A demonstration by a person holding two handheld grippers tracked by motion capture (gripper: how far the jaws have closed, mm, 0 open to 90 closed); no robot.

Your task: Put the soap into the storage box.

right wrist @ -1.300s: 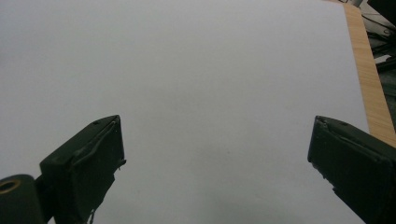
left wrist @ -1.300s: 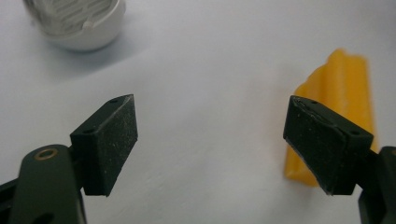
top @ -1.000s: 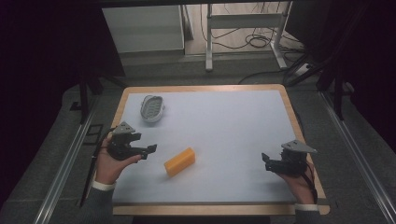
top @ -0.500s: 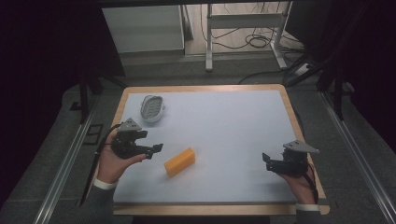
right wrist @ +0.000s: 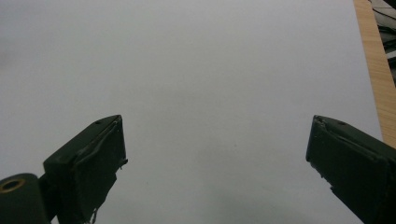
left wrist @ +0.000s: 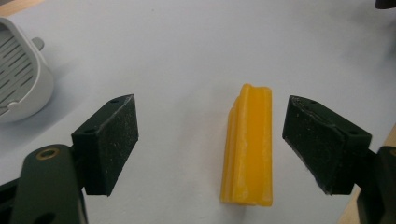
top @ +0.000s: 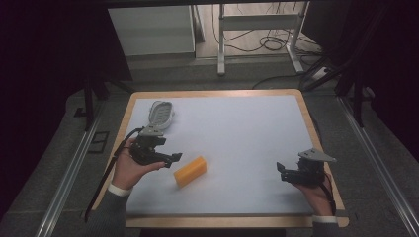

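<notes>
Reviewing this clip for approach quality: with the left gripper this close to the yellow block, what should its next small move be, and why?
Probably ease the left gripper forward and a little toward its right jaw, then close. Its jaws stand open, and the yellow block lies lengthwise between them, nearer the right one and untouched. The right gripper sits open and apart over bare table.

Yellow block [left wrist: 247, 149]: waxy, semi-gloss, ridged, looks like plastic. Left tongs [left wrist: 212, 147] pads: matt black, grainy. Desk [top: 237, 133]: matt white smooth top w/ pale wood edge. Slotted dish [left wrist: 18, 79], upper left: smooth pale-grey plastic.
</notes>
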